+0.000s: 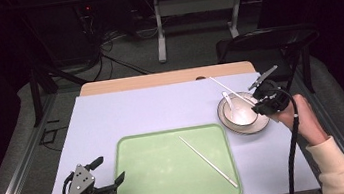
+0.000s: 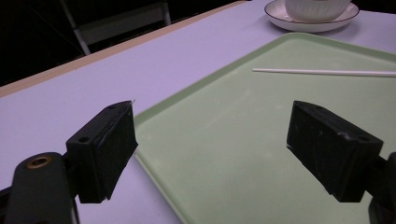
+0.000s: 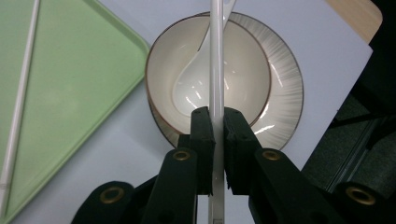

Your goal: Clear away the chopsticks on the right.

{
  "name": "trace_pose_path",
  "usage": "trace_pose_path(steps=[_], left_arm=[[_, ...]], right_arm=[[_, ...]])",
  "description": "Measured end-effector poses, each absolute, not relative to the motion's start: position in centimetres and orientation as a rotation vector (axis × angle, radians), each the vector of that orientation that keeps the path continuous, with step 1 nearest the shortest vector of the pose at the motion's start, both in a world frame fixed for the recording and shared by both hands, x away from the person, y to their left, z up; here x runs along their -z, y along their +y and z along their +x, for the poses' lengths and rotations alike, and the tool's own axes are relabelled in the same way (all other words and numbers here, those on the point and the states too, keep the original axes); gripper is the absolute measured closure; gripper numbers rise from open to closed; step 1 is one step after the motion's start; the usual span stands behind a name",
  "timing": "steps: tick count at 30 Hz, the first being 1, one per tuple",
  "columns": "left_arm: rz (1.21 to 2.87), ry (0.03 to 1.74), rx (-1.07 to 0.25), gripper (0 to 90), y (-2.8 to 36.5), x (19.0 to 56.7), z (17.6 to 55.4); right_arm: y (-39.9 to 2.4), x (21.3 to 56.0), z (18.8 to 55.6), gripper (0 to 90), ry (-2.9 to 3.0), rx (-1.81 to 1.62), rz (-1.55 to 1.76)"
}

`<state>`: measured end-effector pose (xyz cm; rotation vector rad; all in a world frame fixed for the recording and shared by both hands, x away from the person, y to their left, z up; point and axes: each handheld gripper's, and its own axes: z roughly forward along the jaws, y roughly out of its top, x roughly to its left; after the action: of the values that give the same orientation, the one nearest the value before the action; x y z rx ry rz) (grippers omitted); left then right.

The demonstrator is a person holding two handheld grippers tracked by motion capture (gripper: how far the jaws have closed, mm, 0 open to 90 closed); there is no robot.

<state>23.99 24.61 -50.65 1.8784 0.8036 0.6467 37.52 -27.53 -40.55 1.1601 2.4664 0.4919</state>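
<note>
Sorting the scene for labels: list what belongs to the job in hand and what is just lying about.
In the job:
- right gripper, shut on a white chopstick
- second chopstick
- green tray
- bowl with spoon on saucer

Lying about:
- left gripper, open, empty
- black chair

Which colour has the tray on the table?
The tray is pale green; the high view shows it best.
</note>
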Motion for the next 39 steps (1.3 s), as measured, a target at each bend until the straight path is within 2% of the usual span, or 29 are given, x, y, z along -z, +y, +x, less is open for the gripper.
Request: trace_pose_path(steps=[13, 39], left_arm=[[1.880, 0.805, -0.650, 15.5, 24.6, 50.7, 24.0], [1.868, 0.806, -0.652, 15.5, 24.8, 50.6, 23.7]], right_arm=[[-24.3, 42.8, 33.9, 83.6, 2.555, -0.504, 1.118], [-21.5, 47.0, 30.9, 83.7, 2.683, -0.498, 1.140]])
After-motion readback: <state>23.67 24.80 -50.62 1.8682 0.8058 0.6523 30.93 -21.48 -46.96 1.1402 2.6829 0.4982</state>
